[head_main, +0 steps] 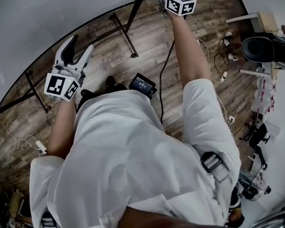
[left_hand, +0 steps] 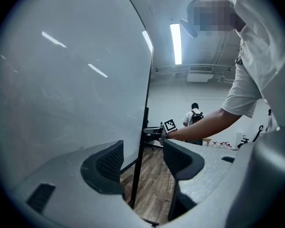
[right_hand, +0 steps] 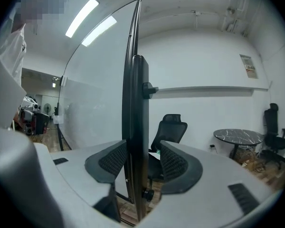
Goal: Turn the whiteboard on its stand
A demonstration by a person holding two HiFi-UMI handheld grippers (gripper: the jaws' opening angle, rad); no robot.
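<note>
Head view looking steeply down, both gripper views near, edge-on along the whiteboard (right_hand: pixel 92 94), shared by all.

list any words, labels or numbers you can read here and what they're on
No text reads clearly.
Wall notice: too small to read.
Device screen: too blurred to read.
Marker cube: square patterns only, no words.
</note>
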